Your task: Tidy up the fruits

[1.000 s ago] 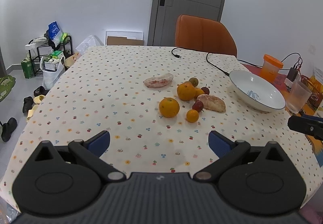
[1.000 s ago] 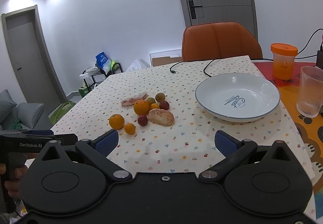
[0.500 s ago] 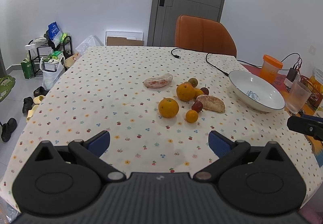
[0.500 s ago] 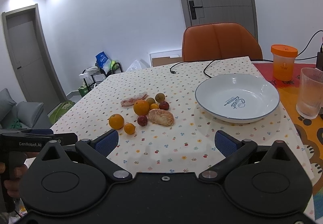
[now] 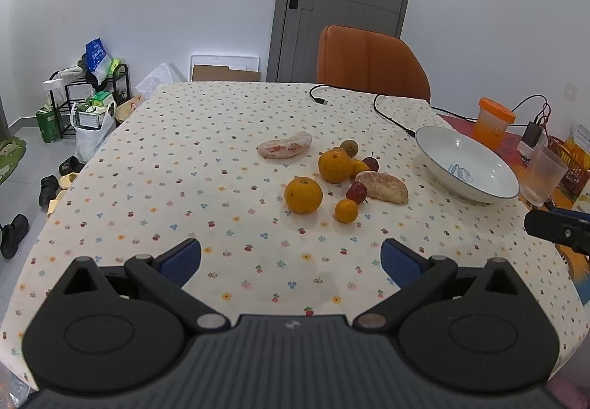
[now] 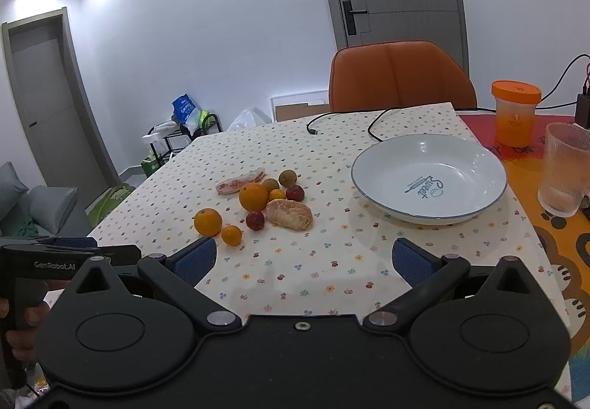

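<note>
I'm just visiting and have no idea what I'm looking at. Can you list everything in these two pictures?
oranges: 2 large, orange, middle of the table
small citrus: 2, orange, among the fruit
red fruits: 2, dark red, same cluster
round brownish-green fruits: 2, far side of the cluster
peeled citrus pieces: 2, pale orange-pink; one beside the oranges, one behind
bowl: 1, white, blue rim, empty, right of the fruit
tablecloth: 1, cream, dotted
glass: 1, clear, ribbed, far right
container: 1, orange, lidded
cable: 1, black
chair: 1, orange
left gripper: fingers apart, empty
right gripper: fingers apart, empty
</note>
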A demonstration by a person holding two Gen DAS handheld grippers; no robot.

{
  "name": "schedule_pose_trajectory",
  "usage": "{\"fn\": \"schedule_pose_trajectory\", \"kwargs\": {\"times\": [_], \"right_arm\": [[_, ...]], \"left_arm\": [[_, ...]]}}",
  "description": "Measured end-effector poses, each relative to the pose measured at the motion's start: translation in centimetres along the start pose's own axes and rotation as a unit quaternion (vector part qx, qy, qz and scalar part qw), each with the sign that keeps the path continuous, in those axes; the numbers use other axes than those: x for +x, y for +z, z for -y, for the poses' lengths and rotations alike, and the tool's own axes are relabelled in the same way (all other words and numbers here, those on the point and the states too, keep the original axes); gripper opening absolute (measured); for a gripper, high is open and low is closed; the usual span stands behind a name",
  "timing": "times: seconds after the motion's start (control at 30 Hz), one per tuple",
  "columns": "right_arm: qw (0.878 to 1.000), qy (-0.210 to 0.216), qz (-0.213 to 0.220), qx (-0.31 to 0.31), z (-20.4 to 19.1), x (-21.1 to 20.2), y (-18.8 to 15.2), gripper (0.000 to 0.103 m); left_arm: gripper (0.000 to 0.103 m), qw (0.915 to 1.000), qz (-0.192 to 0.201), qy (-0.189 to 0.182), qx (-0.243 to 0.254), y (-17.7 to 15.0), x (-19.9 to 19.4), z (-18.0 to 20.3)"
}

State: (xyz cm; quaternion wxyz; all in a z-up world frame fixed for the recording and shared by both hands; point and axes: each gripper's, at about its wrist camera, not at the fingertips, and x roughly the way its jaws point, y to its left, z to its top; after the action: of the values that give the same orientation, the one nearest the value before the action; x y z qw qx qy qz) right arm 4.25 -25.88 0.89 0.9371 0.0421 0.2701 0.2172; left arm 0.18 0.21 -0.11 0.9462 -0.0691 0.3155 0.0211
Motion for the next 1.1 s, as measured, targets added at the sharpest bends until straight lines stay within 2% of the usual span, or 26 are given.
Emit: {"fn": "schedule_pose_trajectory", "kwargs": {"times": [0.77,0.93,1.1], "right_arm": [[1.0,0.007,-0.012,-0.002,0.8,1.5,0.4,0.103],[1.0,0.019,-0.02,0.001,1.1,2.5,0.7,0.103],[0.999,0.034,-0.037,-0.006,1.1,4.1,0.8,0.103]], "left_arm": [[0.103,0.9999,-0.012,-0.002,-0.001,0.4,1.8,0.1],[0.103,0.9998,-0.019,-0.003,0.0,0.7,2.8,-0.1],[0.102,0.9997,-0.018,-0.018,-0.003,1.2,3.9,-0.3]]}}
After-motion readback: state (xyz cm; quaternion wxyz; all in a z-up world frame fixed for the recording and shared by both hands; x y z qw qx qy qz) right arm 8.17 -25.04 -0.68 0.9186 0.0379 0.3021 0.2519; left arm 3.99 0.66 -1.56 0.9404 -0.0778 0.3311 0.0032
